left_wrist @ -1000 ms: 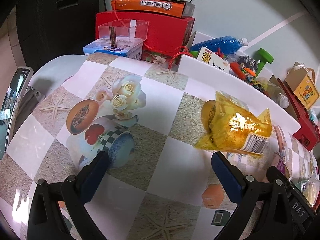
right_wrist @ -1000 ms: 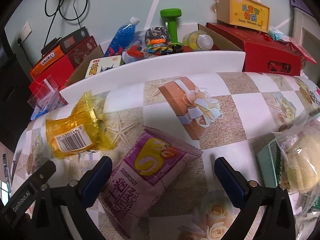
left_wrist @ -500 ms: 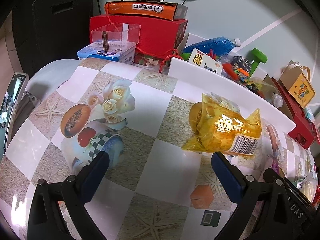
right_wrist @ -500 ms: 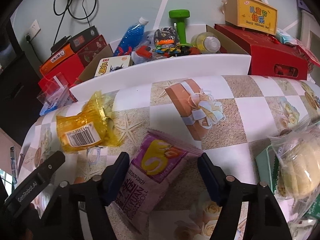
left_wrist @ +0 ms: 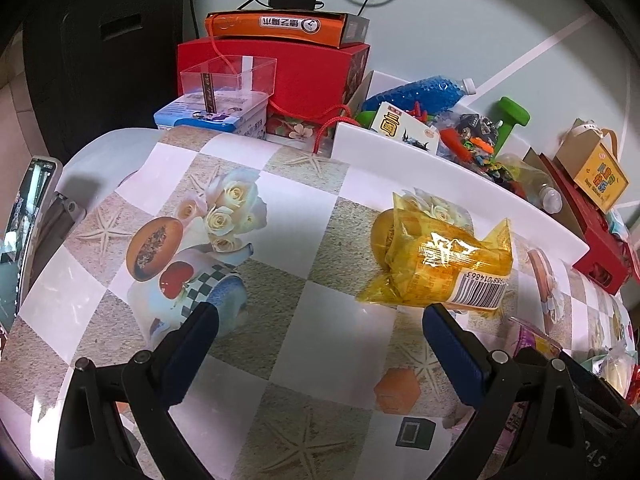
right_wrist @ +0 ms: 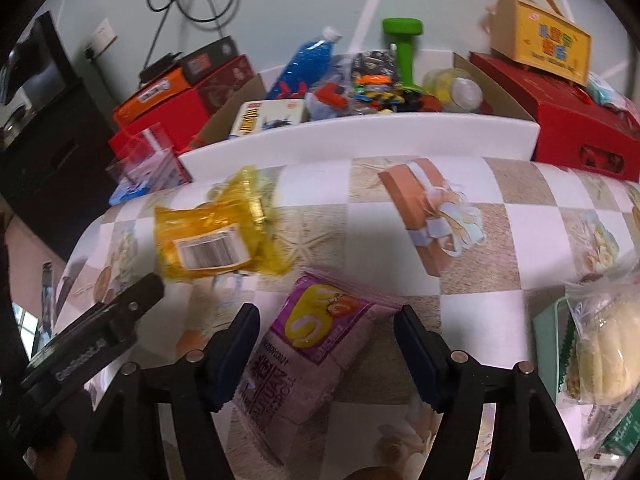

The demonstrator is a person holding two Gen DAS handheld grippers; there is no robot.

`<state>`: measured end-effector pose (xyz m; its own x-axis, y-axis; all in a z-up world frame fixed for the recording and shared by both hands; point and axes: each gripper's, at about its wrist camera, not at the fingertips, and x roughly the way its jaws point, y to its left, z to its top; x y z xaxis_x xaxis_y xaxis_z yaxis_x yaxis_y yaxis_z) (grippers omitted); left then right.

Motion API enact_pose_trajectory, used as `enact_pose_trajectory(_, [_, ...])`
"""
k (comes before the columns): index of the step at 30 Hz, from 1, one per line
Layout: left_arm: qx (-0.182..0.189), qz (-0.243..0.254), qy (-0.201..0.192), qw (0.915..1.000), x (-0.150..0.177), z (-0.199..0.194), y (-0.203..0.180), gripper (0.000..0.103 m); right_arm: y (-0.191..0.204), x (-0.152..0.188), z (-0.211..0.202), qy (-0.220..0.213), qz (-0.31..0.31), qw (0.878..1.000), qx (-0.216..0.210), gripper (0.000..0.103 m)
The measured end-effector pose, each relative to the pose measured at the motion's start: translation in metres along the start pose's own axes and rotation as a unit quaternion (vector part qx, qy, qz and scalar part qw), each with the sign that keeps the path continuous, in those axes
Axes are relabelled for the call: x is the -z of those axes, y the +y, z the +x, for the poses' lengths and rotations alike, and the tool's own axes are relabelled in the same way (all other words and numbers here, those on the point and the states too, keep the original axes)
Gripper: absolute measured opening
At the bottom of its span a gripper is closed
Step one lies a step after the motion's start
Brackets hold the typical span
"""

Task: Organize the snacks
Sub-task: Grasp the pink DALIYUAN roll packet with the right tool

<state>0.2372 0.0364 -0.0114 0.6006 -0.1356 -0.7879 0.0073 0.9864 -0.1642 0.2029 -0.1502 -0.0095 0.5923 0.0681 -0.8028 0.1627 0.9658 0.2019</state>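
Observation:
A purple snack packet (right_wrist: 304, 352) lies between the fingers of my right gripper (right_wrist: 326, 316). Both blue pads touch its edges, and the jaws are opening slightly. A yellow see-through snack bag (right_wrist: 208, 244) with a barcode rests on the patterned tablecloth to the upper left. In the left wrist view the same yellow bag (left_wrist: 440, 264) sits just beyond the right fingertip. My left gripper (left_wrist: 320, 316) hangs open over bare tablecloth with nothing between its fingers. Its black body (right_wrist: 100, 336) shows at the left of the right wrist view.
A white tray rim (right_wrist: 360, 136) at the table's back holds a blue bottle (right_wrist: 308, 56), a green dumbbell (right_wrist: 404, 44) and toys. Red boxes (left_wrist: 280, 68) stand at the back left, a red box (right_wrist: 580, 120) at the right. Bagged bread (right_wrist: 604, 348) lies right.
My right gripper's jaws came in from wide apart onto the purple packet, and its view rolled a little. The left gripper stayed where it was, open.

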Motion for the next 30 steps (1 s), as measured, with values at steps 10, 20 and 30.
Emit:
enact_pose_trajectory(10, [-0.013, 0.003, 0.009, 0.9999, 0.001, -0.002, 0.002, 0.102, -0.014, 0.003, 0.003, 0.024, 0.023, 0.999, 0.031, 0.079])
enact_pose_trajectory(20, [-0.015, 0.017, 0.016, 0.9996, 0.003, -0.002, -0.002, 0.102, 0.002, 0.013, 0.003, 0.035, -0.019, 0.997, 0.070, 0.080])
enact_pose_trajectory(30, [0.004, 0.024, 0.018, 0.9995, 0.003, -0.002, -0.006, 0.102, -0.016, 0.024, -0.001, 0.041, -0.030, 0.993, 0.106, 0.076])
